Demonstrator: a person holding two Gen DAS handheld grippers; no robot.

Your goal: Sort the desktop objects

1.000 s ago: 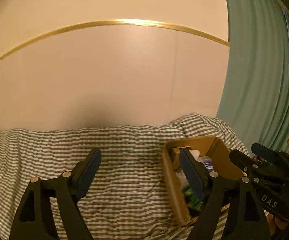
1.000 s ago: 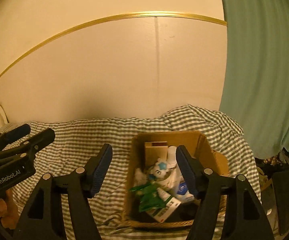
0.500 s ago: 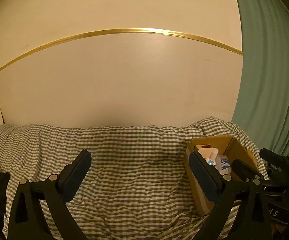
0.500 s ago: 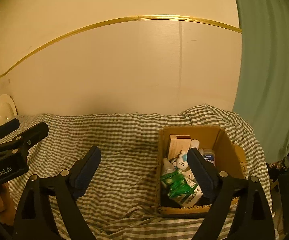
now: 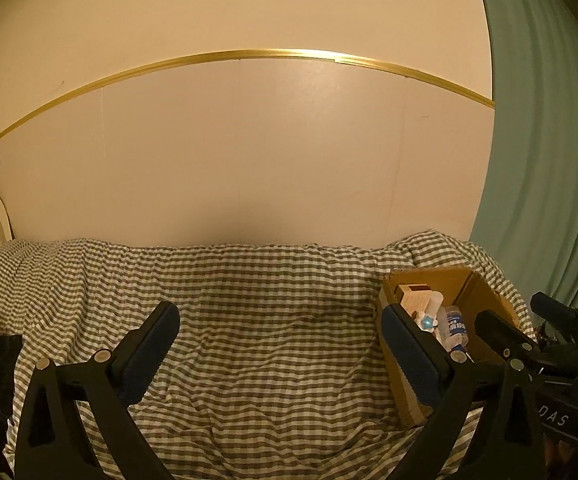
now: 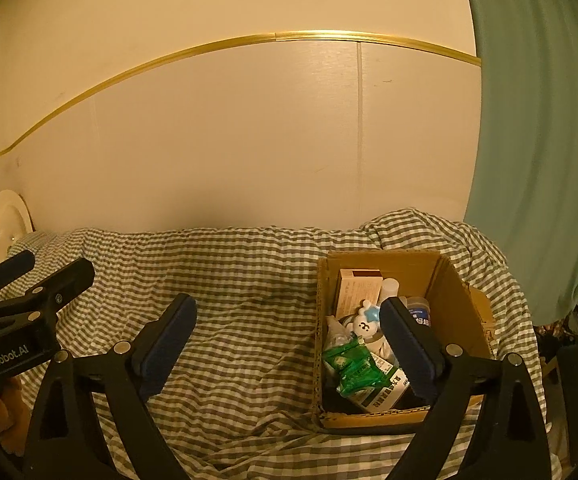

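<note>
- Cardboard box [image 6: 463, 312] sits on the right side of the checked cloth [image 6: 241, 288] that covers the desk, its top open toward me.
- Inside it I see a tan carton [image 6: 359, 290] standing at the back, a small white and blue figure [image 6: 367, 320] in the middle, green packets [image 6: 351, 364] at the front left and a white bottle with a blue label [image 5: 455, 326] toward the right.
- My right gripper [image 6: 289, 356] hangs over the cloth with its jaws spread wide and nothing between them; its right finger overlaps the box in view.
- My left gripper [image 5: 279, 360] is likewise spread wide and holds nothing, left of the box.
- Behind the desk I see a cream wall [image 5: 249, 160] with a gold strip [image 5: 249, 54], and a green curtain [image 6: 541, 140] to the right.
</note>
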